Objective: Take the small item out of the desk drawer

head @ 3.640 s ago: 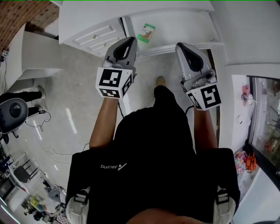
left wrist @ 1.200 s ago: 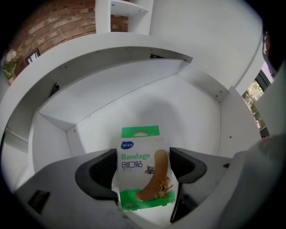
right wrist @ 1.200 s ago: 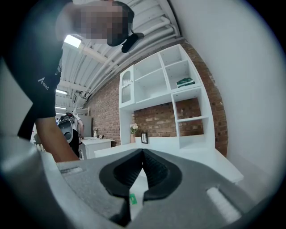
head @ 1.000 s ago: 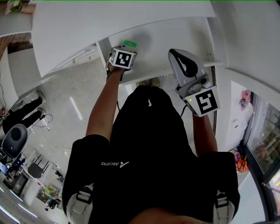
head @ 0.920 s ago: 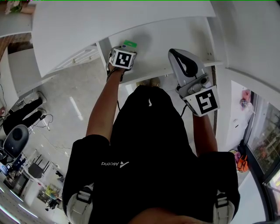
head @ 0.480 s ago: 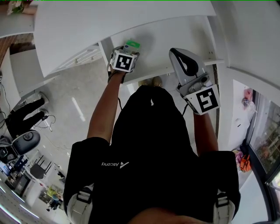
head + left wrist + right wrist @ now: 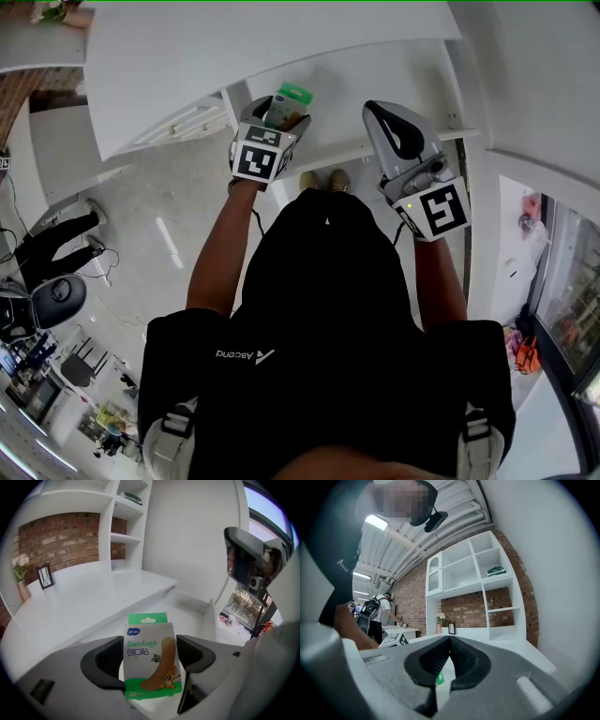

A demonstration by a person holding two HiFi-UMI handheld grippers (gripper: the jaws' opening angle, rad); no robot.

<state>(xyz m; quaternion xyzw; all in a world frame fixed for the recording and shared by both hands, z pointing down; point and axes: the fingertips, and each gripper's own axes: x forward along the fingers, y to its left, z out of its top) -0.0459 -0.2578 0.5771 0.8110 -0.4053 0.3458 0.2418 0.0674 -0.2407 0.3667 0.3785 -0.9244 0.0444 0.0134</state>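
The small green-and-white cardboard packet of bandages (image 7: 151, 660) stands upright between the jaws of my left gripper (image 7: 151, 665), which press on its two side edges. Its printed face is turned towards the camera and its green header tab rises above the jaw tips. In the head view the packet of bandages (image 7: 286, 105) sits at the front of the left gripper (image 7: 279, 112), over the left part of the open white drawer (image 7: 361, 80), just beside the edge of the white table (image 7: 234, 56).

My left forearm (image 7: 220, 248) reaches straight forward, bare. My right gripper (image 7: 389, 112) is held out over the drawer's right front edge, well apart from the packet. Its jaws are closed on each other with nothing between them, so the right gripper (image 7: 450, 665) carries nothing.

The packet's bottom edge is hidden behind the left gripper's body, and I cannot tell whether it is clear of the drawer floor. My right forearm is mostly covered by my black shirt (image 7: 323, 319).
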